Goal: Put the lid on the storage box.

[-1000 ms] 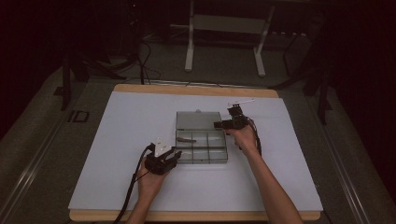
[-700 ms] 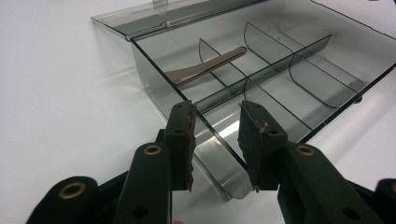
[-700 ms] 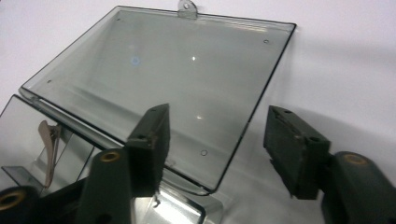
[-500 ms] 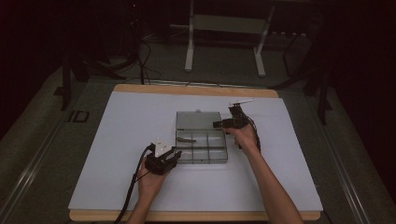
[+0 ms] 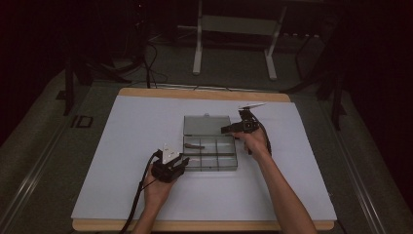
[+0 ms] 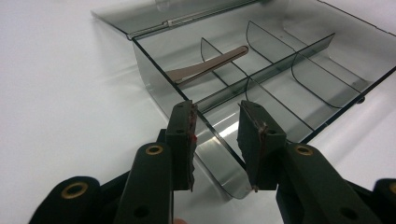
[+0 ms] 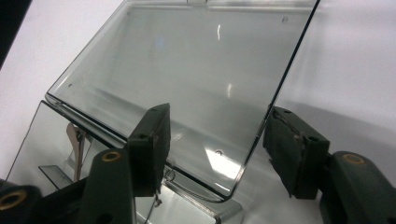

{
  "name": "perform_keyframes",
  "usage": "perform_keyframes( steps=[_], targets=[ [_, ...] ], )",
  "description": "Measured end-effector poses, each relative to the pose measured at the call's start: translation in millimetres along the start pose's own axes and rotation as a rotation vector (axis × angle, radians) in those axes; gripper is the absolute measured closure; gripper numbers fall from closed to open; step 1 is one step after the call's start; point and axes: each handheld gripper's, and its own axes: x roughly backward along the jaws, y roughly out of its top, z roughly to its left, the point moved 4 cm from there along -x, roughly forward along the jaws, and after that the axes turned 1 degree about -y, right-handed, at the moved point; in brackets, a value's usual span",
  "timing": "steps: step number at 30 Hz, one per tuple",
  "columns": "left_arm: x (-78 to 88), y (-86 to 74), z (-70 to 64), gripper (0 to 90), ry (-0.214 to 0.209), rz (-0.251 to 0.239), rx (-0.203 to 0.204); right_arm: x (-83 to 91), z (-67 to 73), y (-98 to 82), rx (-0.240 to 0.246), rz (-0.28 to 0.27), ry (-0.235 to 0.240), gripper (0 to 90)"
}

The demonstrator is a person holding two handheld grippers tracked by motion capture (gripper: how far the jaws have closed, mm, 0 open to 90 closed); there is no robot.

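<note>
Lying mid-table, box (image 5: 210, 150) long axis along the near edge, lid (image 5: 206, 125) open rearward, left gripper (image 6: 217, 140) half-open astride its left near corner wall, right gripper (image 7: 217, 149) wide open around lid's corner.

The box (image 5: 210, 155) is smoke-grey and see-through, as are its dividers (image 6: 275, 65) and its open lid (image 7: 187, 88), which carries pale glints. In the box lies a clip (image 6: 208, 67) of dull bronze-brown. Under the box, the mat (image 5: 122, 146) is plain white with a faint lilac cast, and the table (image 5: 204, 93) edging it is light wood. Both grippers (image 6: 217, 135) (image 7: 217, 147) beside the box are black with brass-coloured rivets; the left one's pads (image 6: 190, 128) show a little red.
</note>
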Motion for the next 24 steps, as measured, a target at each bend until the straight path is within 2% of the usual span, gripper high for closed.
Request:
perform_keyframes(
  steps=[3,7,13,18,24],
  targets=[
    [0.0,0.1,-0.1,67.2,0.001,0.001,-0.001,1.3,1.7,-0.1,0.026,-0.014,-0.012,43.6],
    [0.1,0.2,-0.2,67.2,0.002,0.003,-0.003,5.6,1.5,-0.1,0.056,-0.051,-0.019,50.6],
    [0.0,0.2,-0.2,67.2,0.003,0.004,-0.005,12.1,5.4,0.0,0.115,-0.084,-0.059,56.1],
    [0.1,0.1,-0.3,67.2,0.003,0.003,-0.005,19.6,7.2,-0.7,0.162,-0.124,-0.078,64.1],
    [0.0,0.0,-0.2,67.2,0.003,0.002,-0.003,24.4,12.1,-3.4,0.219,-0.155,-0.120,67.5]
  ],
)
